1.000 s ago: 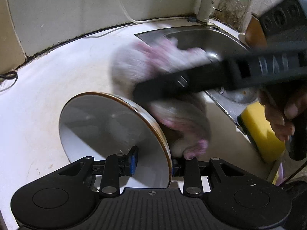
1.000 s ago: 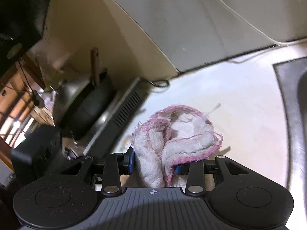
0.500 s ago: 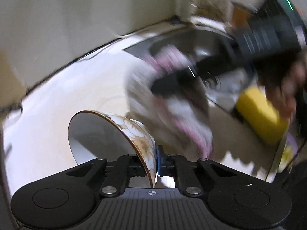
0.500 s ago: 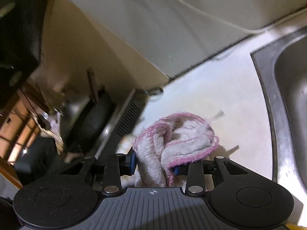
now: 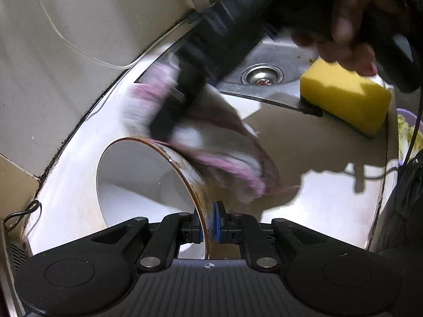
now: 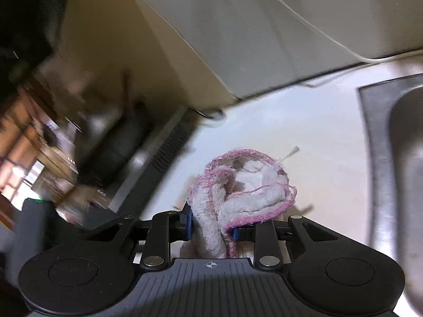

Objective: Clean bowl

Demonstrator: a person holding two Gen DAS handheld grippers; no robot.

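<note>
— White counter (image 5: pixel 330 206) runs along a pale wall here, with a steel sink (image 5: pixel 280 60) set into it at the back right. Where is the bowl?

— The bowl (image 5: pixel 148 185) is off the counter, tipped on its side. Its mouth faces left and a little toward the camera, so the line from mouth to base runs roughly left to right. You see the plain white inside and the brown rim; the patterned outside faces right.

— What holds it?

— The left gripper (image 5: pixel 208 227). Its fingers are pinched on the bowl's wall at the lower rim, one blue pad inside, one outside.

— And the other one?

— The right gripper (image 6: pixel 212 229) is clamped on a white cloth (image 6: pixel 243 195) with pink edging. In the left wrist view the cloth (image 5: pixel 216 145) is blurred, lying against the outside of the bowl near its upper right rim, with the dark gripper body reaching down from the upper right.

— Is the cloth inside the bowl?

— No, it is on the outer wall, as far as the blur lets me tell.

— Anything else nearby?

— A yellow sponge (image 5: pixel 346 95) sits on the sink's near edge, well apart from the bowl. The drain (image 5: pixel 261 75) shows in the basin. A thin white cord (image 5: pixel 79 50) runs along the wall, and a black cable (image 5: pixel 23 214) lies at the counter's left end.
</note>
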